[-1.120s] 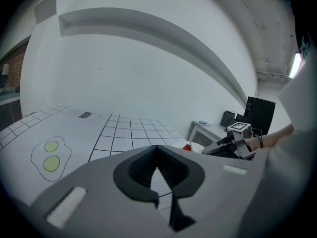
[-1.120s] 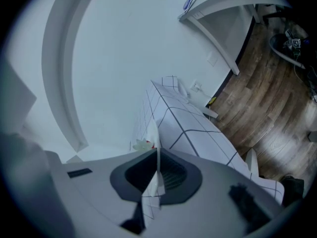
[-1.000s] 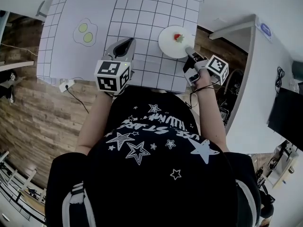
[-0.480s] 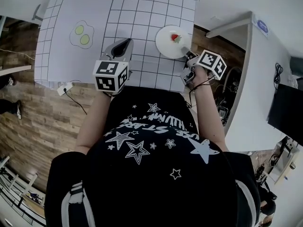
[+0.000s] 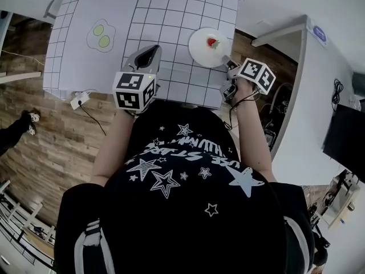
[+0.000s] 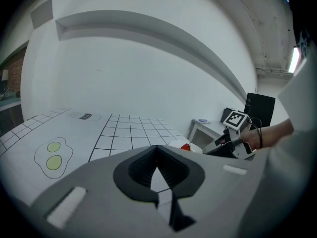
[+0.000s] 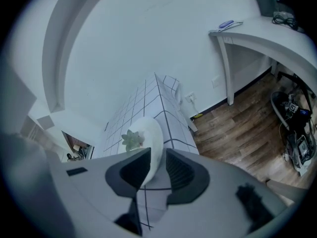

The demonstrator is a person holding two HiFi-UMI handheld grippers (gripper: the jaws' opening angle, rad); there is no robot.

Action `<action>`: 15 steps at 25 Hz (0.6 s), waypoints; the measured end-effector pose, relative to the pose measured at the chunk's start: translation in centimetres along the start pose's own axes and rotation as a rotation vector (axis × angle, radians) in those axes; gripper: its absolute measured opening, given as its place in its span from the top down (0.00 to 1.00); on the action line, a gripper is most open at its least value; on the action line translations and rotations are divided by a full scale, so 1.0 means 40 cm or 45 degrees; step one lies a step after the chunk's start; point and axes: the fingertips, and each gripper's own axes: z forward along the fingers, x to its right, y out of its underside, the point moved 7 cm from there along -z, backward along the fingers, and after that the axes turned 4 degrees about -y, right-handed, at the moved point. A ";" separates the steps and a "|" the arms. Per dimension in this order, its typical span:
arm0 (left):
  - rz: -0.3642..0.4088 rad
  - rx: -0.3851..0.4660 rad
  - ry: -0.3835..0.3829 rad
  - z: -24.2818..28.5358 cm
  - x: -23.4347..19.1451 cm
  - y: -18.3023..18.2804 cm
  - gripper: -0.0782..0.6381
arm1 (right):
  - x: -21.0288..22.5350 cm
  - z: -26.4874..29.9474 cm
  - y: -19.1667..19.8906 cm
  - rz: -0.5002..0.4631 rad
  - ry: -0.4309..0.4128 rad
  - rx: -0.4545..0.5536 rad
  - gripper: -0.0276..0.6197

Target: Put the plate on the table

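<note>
Two grippers are in view over the table (image 5: 165, 16). White plate (image 5: 202, 47) lies flat on the table near its right front corner, a strawberry (image 5: 213, 41) on it. Right gripper (image 5: 226, 60) is at the table's right front edge, jaws closed on the plate's near rim, the rim between the pads. Left gripper (image 5: 149, 53) hovers over the table's front edge, jaws drawn together to a thin slit, nothing held. An egg drawing (image 5: 102, 34) marks the table's left part.
</note>
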 end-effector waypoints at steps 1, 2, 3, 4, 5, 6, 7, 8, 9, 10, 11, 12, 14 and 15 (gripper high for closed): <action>-0.002 0.002 -0.005 -0.005 0.005 0.002 0.88 | 0.004 -0.004 0.001 0.001 -0.002 -0.002 0.80; -0.005 0.003 -0.010 -0.011 0.010 0.005 0.88 | 0.009 -0.009 0.003 0.007 -0.006 -0.006 0.80; -0.008 0.002 -0.016 -0.017 0.016 0.010 0.88 | 0.015 -0.014 0.005 0.018 -0.011 -0.009 0.80; -0.011 0.002 -0.021 -0.024 0.023 0.014 0.88 | 0.021 -0.021 0.006 0.029 -0.016 -0.010 0.80; -0.011 0.003 -0.026 -0.031 0.031 0.016 0.88 | 0.027 -0.029 0.008 0.036 -0.020 -0.008 0.80; -0.010 0.007 -0.029 -0.038 0.040 0.018 0.88 | 0.032 -0.039 0.009 0.040 -0.024 -0.006 0.80; -0.008 0.013 -0.032 -0.044 0.050 0.018 0.88 | 0.037 -0.048 0.011 0.041 -0.028 -0.002 0.80; -0.006 0.020 -0.035 -0.051 0.059 0.017 0.88 | 0.041 -0.058 0.012 0.041 -0.033 0.003 0.80; -0.005 0.026 -0.039 -0.058 0.070 0.017 0.88 | 0.044 -0.067 0.014 0.041 -0.039 0.009 0.80; -0.005 0.030 -0.043 -0.065 0.080 0.019 0.88 | 0.046 -0.078 0.016 0.040 -0.047 0.014 0.80; -0.006 0.034 -0.047 -0.074 0.092 0.021 0.88 | 0.048 -0.088 0.020 0.039 -0.057 0.017 0.80; -0.007 0.037 -0.050 -0.083 0.105 0.025 0.88 | 0.051 -0.100 0.024 0.038 -0.069 0.020 0.80; -0.010 0.040 -0.055 -0.100 0.133 0.034 0.88 | 0.056 -0.125 0.031 0.033 -0.092 0.023 0.80; -0.012 0.040 -0.057 -0.109 0.148 0.039 0.88 | 0.059 -0.138 0.035 0.029 -0.104 0.021 0.80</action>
